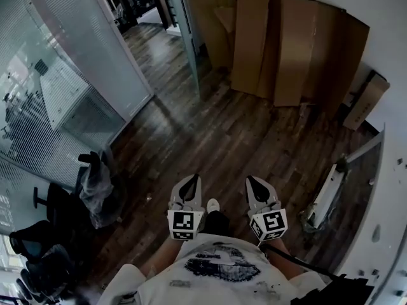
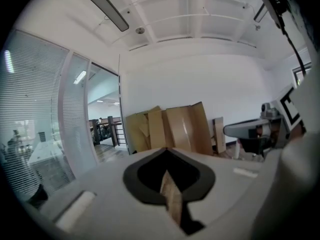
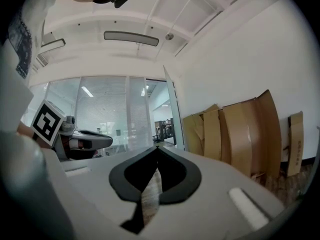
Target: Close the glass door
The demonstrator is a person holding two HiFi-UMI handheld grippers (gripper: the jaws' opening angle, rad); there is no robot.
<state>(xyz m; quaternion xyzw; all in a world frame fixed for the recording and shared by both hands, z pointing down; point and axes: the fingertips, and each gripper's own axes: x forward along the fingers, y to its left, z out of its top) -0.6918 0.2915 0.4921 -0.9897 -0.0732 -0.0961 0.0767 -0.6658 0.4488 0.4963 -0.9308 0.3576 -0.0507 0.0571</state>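
The glass door (image 1: 189, 40) stands open at the far end of the room, its edge turned toward me beside the doorway (image 1: 149, 8). It also shows as a tall pane (image 3: 174, 115) in the right gripper view, and the open doorway (image 2: 104, 120) shows in the left gripper view. My left gripper (image 1: 191, 180) and right gripper (image 1: 257, 182) are held side by side in front of my body, well short of the door. Both point roughly level toward the far wall. The left gripper (image 2: 166, 149) and the right gripper (image 3: 157, 147) each have their jaws meeting at the tips with nothing between them.
A frosted glass partition (image 1: 76, 75) runs along the left. Flat cardboard sheets (image 1: 286, 43) lean on the far wall, with a box (image 1: 365, 100) to their right. Black office chairs (image 1: 44, 234) and a grey bag (image 1: 98, 183) stand at my left. A long white object (image 1: 327, 196) lies on the right.
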